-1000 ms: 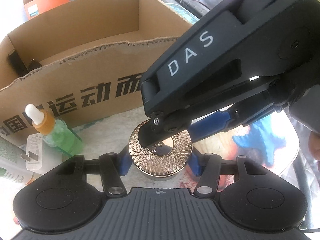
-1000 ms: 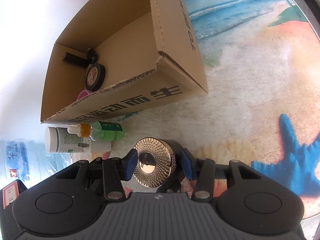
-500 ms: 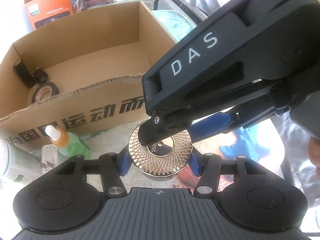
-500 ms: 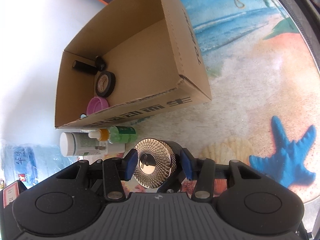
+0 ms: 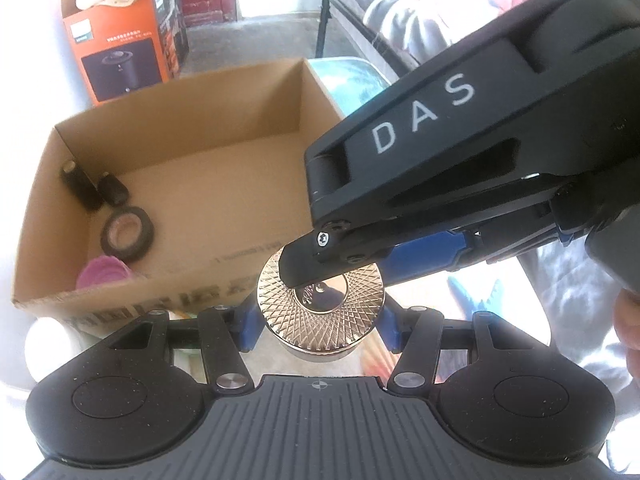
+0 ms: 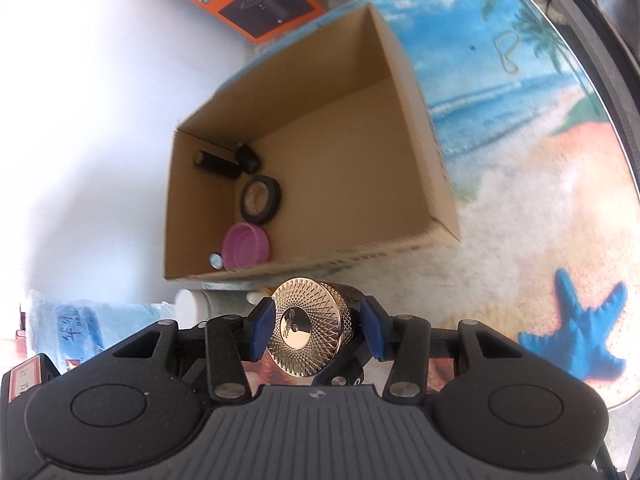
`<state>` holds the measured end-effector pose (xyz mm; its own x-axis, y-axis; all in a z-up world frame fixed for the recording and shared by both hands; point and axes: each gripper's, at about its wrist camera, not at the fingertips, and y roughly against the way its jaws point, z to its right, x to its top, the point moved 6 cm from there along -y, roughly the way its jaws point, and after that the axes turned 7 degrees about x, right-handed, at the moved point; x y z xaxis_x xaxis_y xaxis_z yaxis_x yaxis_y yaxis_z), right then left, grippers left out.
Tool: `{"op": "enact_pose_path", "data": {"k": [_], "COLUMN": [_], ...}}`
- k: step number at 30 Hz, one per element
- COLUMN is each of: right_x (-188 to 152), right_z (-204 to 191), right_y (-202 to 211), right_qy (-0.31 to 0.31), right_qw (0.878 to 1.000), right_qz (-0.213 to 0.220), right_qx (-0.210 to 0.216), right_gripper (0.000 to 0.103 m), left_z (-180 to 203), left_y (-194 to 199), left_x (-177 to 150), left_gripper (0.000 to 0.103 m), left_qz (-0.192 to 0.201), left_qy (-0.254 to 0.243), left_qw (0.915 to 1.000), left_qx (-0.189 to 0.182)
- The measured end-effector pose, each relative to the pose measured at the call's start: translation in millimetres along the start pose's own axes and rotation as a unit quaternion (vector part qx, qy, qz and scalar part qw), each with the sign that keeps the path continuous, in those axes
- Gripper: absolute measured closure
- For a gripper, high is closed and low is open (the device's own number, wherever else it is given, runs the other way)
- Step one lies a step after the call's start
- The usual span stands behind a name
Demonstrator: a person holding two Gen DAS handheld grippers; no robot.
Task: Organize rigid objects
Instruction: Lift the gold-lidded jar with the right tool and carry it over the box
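Observation:
A round jar with a patterned gold lid (image 5: 320, 316) hangs above the table, just in front of an open cardboard box (image 5: 180, 120). My left gripper (image 5: 318, 328) is shut on its sides with the blue pads. My right gripper (image 5: 340, 268) comes in from the right, one black finger lying across the lid. In the right wrist view the jar (image 6: 308, 332) sits tilted between the blue pads of my right gripper (image 6: 316, 330), which is shut on it too. Inside the box (image 6: 416, 140) lie a black tape roll (image 6: 261, 199), a pink lid (image 6: 247, 245) and two black cylinders (image 6: 218, 164).
A white bottle (image 6: 192, 304) lies against the box's near wall. An orange carton (image 5: 120, 48) stands behind the box. The table top shows a beach print with a blue starfish (image 6: 576, 332). A blue packet (image 6: 80, 320) lies at the left. A hand (image 5: 628, 320) shows at the right edge.
Both grippers have risen together with the gold jar. The box floor and its contents now show fully, and the green dropper bottle has dropped out of the left view.

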<state>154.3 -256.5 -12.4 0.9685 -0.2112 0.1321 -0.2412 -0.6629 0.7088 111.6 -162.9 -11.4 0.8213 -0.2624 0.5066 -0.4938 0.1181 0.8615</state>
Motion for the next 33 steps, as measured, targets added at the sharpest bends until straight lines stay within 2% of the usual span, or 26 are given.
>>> {"op": "enact_pose_path", "data": {"k": [9,22,29,33], "right_x": [22,47,51,60], "right_z": [-31,-81,-92,-92], "right_y": [8,21,13,5], "right_qy": [0.004,-0.001,0.001,0.001], "right_qw": [1.000,0.998,0.997,0.998], "right_qz": [0.025,0.063,0.076,0.067], "right_qx": [0.002,-0.022,-0.019,-0.014], "right_gripper": [0.053,0.053,0.053,0.053], "left_z": [-19,-56,-70,-75], "left_y": [12,33,26,20], "left_x": [27,63,68,72], "left_gripper": [0.047,0.047,0.047,0.047], "left_qz": [0.016,0.040,0.039,0.029], "left_qy": [-0.004,-0.008,-0.010,0.002], "left_qw": [0.9998,0.9979,0.9979,0.9985], "left_qx": [-0.006,-0.049,-0.050,-0.047]}}
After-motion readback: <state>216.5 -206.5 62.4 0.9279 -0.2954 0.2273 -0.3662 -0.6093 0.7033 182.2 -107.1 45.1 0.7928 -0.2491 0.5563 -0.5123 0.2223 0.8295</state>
